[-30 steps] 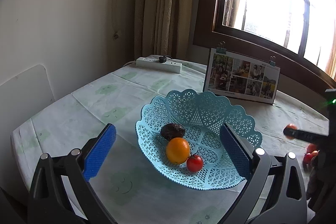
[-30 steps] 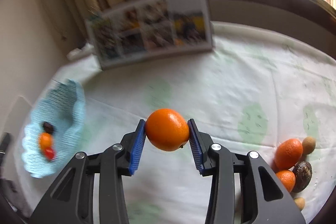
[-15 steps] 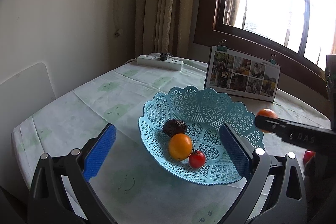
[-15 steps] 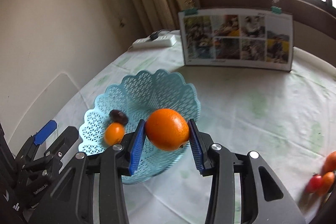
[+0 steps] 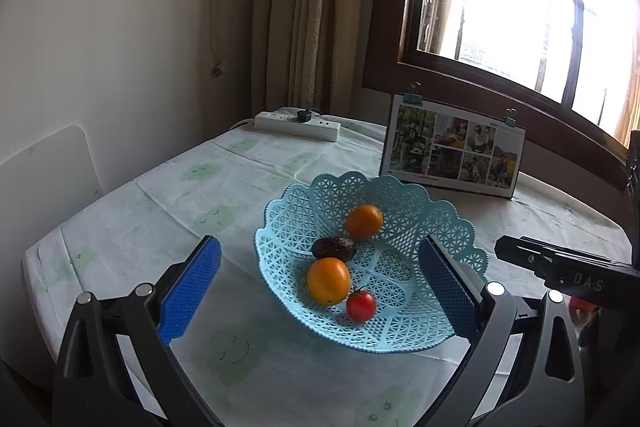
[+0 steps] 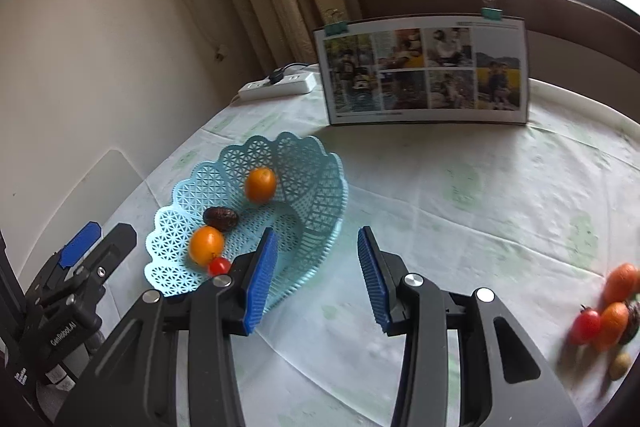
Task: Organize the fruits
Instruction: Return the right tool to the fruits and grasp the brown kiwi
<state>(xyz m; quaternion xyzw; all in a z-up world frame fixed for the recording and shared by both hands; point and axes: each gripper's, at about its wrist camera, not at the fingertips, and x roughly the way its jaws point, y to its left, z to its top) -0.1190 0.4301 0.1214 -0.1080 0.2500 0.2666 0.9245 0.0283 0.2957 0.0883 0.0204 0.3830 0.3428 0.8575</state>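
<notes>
The right claw [image 6: 316, 275] has its blue ribbed pads wide apart and empty, just over the near rim of the light blue plastic lattice basket [image 6: 320, 223]. The left claw [image 5: 320, 287] is also spread apart and holds nothing; the basket sits between its blue pads. White letters "DAS" are readable on the black body of the right claw in the left view, and "GenRobot.AI", as far as I can read it, on the left claw body in the right view.

Inside the basket lie a small red tomato [image 5: 361, 305], a round orange [image 5: 328, 281], a dark brown avocado [image 5: 334, 247] and a second orange [image 5: 364, 221] on the far inner wall. More loose fruits [image 6: 608, 311], blurred, lie well apart on the desk [image 6: 460, 195] covered by a pale printed cloth. Farther stand a clipped photo collage board [image 6: 426, 71] and a white power strip [image 5: 298, 119].
</notes>
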